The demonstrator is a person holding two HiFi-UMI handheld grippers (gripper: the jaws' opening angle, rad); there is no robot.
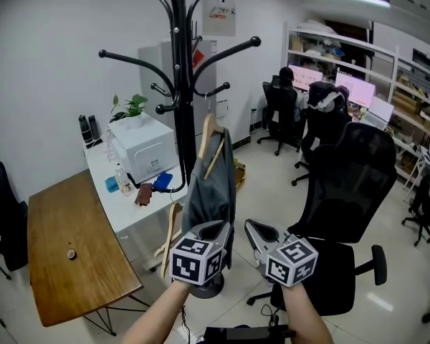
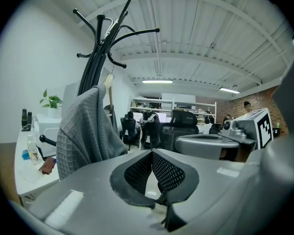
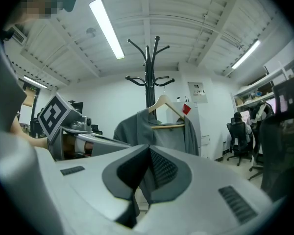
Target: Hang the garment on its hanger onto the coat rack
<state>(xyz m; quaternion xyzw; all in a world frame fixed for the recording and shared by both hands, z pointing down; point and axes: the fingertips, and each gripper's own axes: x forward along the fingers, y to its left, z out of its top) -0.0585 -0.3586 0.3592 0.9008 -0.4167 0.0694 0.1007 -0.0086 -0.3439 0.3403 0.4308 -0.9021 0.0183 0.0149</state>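
A bright office, with a white table point(image 1: 100, 167) edge-on to the black coat rack point(image 1: 179, 84). The grey garment point(image 1: 213, 185) hangs on its wooden hanger point(image 1: 206, 136), hooked on one of the rack's lower arms close to the pole, so I judge the hanging done. My left gripper point(image 1: 213, 226) and right gripper point(image 1: 256, 228) sit low in front of it, clear of the cloth. Both have their jaws pressed together on nothing, since the rack carries the weight.
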